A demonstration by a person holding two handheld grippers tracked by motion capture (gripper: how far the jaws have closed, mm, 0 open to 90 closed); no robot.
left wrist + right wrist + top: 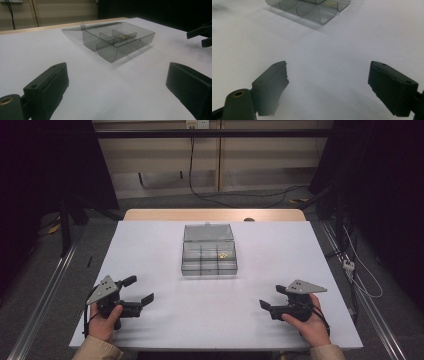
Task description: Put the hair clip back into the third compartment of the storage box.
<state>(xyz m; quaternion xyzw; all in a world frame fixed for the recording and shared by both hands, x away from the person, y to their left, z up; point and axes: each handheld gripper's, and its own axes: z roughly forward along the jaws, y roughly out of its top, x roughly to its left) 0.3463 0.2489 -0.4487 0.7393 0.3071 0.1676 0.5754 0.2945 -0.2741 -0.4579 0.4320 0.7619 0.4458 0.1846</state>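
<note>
**Ana:** High view first: where is the box?

**Ben:** The clear compartment box [209, 257] stands on the white table [150, 250], around the middle and toward the far side. Its lid [208, 232] is swung open and stands up behind it. Dividers split the tray into small compartments, and a small yellow piece [223, 254] lies in one on the right-hand side of the tray.

**Ana:** Does the left gripper view agree?

**Ben:** Yes. There the box [117, 42] sits ahead with a corner turned toward the camera, the lid [95, 25] lying back flat behind it, and the yellow piece [122, 37] shows in a compartment toward the far side. I cannot tell what the piece is.

**Ana:** And the grippers?

**Ben:** Both are well apart from the box, at the near edge of the table. The left gripper [142, 301] is held in the person's left hand [104, 320] at the near left corner, with its tips turned inward. Its jaws stand wide apart with nothing but bare table between them.

**Ana:** The right one?

**Ben:** The right gripper [265, 305] sits in the right hand [312, 325] at the near right, tips also pointing inward. In the right gripper view its jaws are spread wide over bare table, gripping nothing, and the box's near corner [312, 7] shows at the top edge.
</note>
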